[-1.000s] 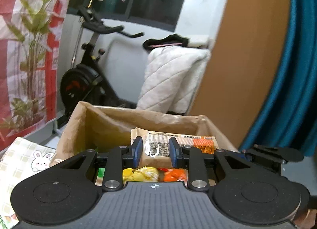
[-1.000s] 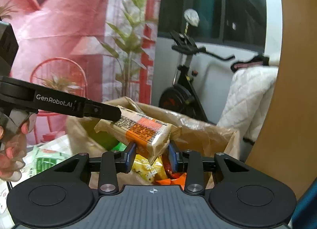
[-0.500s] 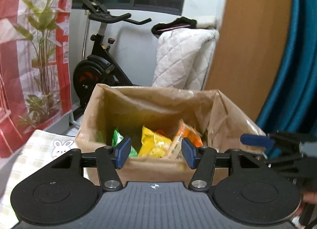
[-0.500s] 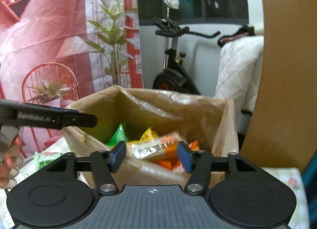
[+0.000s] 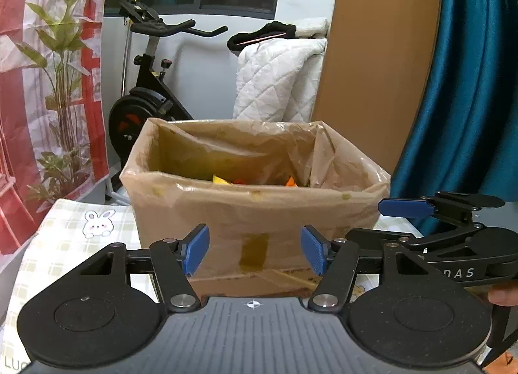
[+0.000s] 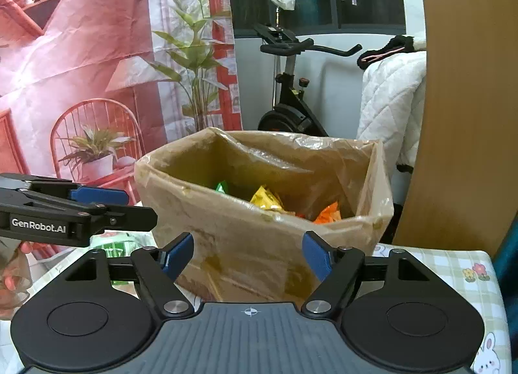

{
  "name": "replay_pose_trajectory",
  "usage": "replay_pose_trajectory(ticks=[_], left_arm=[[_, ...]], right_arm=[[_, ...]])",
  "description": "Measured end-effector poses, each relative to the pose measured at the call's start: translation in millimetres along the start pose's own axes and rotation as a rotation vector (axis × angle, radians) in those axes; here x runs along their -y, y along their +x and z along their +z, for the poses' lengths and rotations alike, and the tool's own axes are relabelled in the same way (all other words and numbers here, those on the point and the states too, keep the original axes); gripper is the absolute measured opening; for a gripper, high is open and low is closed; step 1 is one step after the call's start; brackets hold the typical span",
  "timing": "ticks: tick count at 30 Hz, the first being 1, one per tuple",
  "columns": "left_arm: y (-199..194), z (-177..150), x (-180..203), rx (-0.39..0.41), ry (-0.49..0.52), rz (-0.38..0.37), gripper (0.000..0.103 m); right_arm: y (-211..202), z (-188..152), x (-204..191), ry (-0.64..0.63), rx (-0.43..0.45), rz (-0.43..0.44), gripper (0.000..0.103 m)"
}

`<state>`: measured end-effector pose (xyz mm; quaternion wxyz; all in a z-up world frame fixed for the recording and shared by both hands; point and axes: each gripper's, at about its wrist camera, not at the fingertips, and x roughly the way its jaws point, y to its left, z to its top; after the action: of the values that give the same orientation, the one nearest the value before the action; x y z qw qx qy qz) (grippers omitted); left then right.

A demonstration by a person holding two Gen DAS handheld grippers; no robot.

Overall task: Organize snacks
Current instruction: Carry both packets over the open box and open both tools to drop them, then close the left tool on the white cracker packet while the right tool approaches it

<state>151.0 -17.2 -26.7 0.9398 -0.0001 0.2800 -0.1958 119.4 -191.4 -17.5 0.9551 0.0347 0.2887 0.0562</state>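
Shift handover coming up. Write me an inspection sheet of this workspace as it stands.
Surface: checked tablecloth with bunny print.
Job's things: lined cardboard box; yellow packet, orange packet and green packet inside.
Clutter: green-and-white packet on the table left of the box.
Grippers: left gripper open, empty; right gripper open, empty.
Cables: nothing seen.
Surroundings: exercise bike, white quilt, teal curtain, printed backdrop.

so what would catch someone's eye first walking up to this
The brown cardboard box lined with crinkly plastic sits dead centre on the checked tablecloth, with bright yellow, green and orange snack packets peeking out. Both the left gripper and right gripper hover before it, jaws wide and empty.
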Motion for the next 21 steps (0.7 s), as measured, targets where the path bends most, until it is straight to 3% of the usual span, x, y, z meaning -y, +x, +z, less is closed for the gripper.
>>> replay_pose_trajectory(ticks=[4, 8, 14, 18, 21], left_arm=[[-4, -12, 2, -0.011, -0.002, -0.01, 0.065], [-3, -40, 2, -0.086, -0.023, -0.053, 0.065], [15, -99, 2, -0.278, -0.056, -0.115, 0.064], [27, -128, 5, -0.364, -0.085, -0.156, 0.063], [31, -145, 12, -0.396, -0.072, -0.181, 0.063]], right_arm=[[-11, -13, 0, 0.024, 0.01, 0.006, 0.071], [-22, -39, 1, 0.056, -0.011, 0.01, 0.072], [-22, -115, 1, 0.08, -0.217, 0.036, 0.072], [-23, -163, 0, 0.084, -0.36, 0.028, 0.071], [-30, -183, -7, 0.084, -0.407, 0.042, 0.071]])
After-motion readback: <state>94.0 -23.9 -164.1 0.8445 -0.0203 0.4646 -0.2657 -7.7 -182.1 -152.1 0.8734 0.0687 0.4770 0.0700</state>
